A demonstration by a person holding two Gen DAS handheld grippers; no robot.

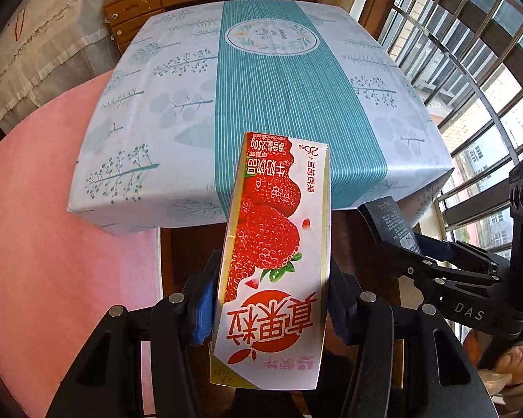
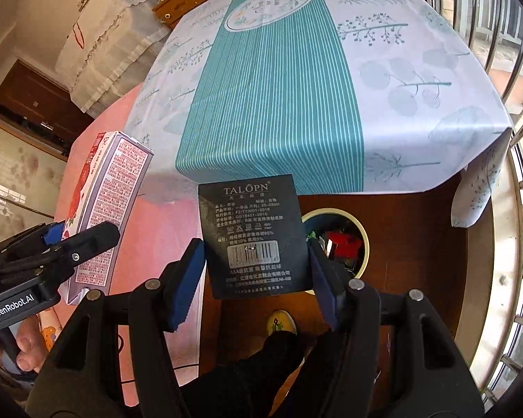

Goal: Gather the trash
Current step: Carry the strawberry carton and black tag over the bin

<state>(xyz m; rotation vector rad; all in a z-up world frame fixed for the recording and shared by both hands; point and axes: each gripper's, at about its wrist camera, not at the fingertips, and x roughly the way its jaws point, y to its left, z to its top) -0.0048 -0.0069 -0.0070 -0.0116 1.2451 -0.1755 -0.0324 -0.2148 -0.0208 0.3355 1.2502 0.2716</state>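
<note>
Left wrist view, grip: the left hand-held gripper (image 1: 270, 299) was clamped on a strawberry milk carton (image 1: 275, 254), blue pads pressed on its two narrow sides near the base.
Left wrist view, carton axis: the carton's long axis ran forward along the fingers, its far end over the near edge of the tabletop (image 1: 157, 104), which wore a teal-striped tablecloth (image 1: 282, 104).
Left wrist view, neighbour: the right hand-held gripper (image 1: 411, 244) showed at the right, with a black card in it.
Right wrist view, grip: the right hand-held gripper (image 2: 258, 271) was clamped on a black TALOPN hang tag (image 2: 252, 233) by its left and right edges, printed face toward the camera.
Right wrist view, bin: a round trash bin (image 2: 364, 240), already holding some rubbish, stood on the brown floor (image 2: 418, 244) below the tabletop's near edge, just right of the tag and partly hidden by it.
Right wrist view, carton: the left hand-held gripper (image 2: 57, 237) held the carton at the far left, over a pink cloth (image 2: 157, 237).
Judgement, key relation: the bin lay below and to the right; the right gripper seemed nearer it, so the tag would likely drop first, while the carton had farther to travel rightward.
</note>
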